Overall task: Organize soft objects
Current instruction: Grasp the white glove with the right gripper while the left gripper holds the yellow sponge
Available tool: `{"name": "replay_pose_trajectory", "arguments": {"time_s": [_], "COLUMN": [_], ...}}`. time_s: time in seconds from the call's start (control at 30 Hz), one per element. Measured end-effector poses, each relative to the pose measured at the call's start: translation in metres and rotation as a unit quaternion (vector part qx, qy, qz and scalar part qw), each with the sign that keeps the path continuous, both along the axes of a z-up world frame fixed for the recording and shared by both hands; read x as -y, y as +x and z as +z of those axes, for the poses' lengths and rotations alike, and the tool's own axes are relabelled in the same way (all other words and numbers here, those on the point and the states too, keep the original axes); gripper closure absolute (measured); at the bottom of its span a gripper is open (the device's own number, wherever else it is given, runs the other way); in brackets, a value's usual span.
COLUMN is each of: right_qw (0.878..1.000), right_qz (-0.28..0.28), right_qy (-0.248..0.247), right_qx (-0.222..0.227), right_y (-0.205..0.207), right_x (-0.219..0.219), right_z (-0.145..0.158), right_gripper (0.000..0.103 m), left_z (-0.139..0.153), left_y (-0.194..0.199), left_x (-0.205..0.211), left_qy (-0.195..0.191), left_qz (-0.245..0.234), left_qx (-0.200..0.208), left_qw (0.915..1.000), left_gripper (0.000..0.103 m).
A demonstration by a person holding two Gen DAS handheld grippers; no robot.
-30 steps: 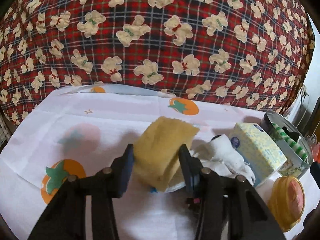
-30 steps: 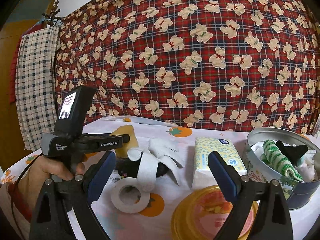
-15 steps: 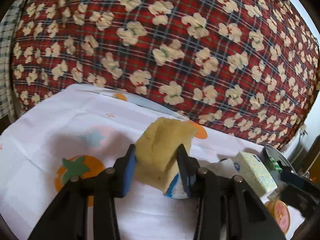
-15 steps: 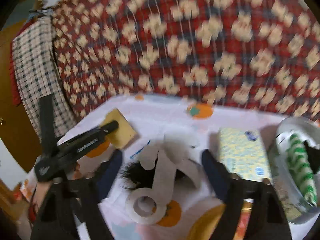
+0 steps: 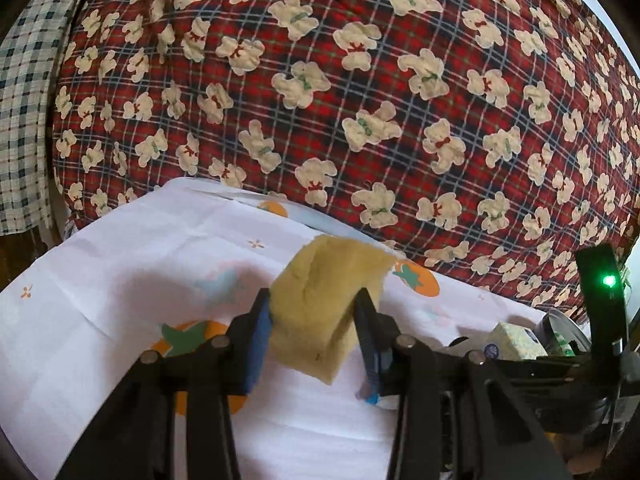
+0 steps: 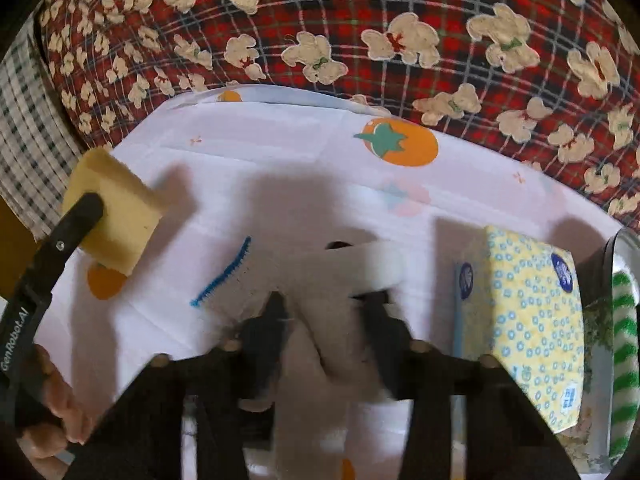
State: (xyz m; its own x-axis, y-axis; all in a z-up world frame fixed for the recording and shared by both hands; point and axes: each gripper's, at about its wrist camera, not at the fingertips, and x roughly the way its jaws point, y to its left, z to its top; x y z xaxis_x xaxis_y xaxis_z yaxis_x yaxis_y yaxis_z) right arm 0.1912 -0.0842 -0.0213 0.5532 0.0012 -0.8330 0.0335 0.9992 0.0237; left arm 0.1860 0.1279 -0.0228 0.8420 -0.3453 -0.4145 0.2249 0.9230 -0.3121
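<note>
A yellow sponge hangs above the white tablecloth, and my left gripper is shut on it. The right wrist view shows that sponge at far left, with one left finger across it. My right gripper points down at a white glove lying on dark fluff. Its jaws are closing, the glove's fabric fills the gap, and both pads touch it. A blue pipe cleaner lies just left of the glove.
A yellow tissue pack lies right of the glove. Beyond it stands a round tin with a green-striped sock inside. A red plaid bear quilt rises behind the table. A person's hand grips the left tool.
My right gripper tipped down over the white glove and its wide jaws narrowed onto it. My left gripper carried the sponge leftward, away from the pile, and rolled a little.
</note>
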Motion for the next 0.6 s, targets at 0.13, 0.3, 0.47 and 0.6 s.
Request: {"name": "replay_pose_trajectory", "arguments": {"time_s": [0.13,0.3,0.47,0.6], "right_qw": [0.999,0.981,0.951,0.946], "right_qz": [0.010,0.038,0.057,0.064], "right_qy": [-0.006,0.048,0.091,0.146], "right_qx": [0.040,0.183,0.289,0.282], "right_y": [-0.010,-0.045,-0.085,-0.097], "right_x": [-0.007,-0.016,-0.024,-0.029], "right_z": [0.024,0.073,0.102,0.092], "right_gripper": [0.084,0.085,0.085,0.084], "left_z": [0.000,0.001,0.001,0.000], "left_y": [0.001,-0.001,-0.003,-0.006], "left_x": [0.000,-0.006,-0.013,-0.014], "left_qy": [-0.003,-0.010,-0.020,-0.016], "left_qz": [0.001,0.010,0.017,0.022], "left_qx": [-0.003,0.004,0.005,0.005], "left_qw": [1.0000,0.9999,0.9996,0.9996], "left_gripper": [0.063,0.064,0.064,0.064]}}
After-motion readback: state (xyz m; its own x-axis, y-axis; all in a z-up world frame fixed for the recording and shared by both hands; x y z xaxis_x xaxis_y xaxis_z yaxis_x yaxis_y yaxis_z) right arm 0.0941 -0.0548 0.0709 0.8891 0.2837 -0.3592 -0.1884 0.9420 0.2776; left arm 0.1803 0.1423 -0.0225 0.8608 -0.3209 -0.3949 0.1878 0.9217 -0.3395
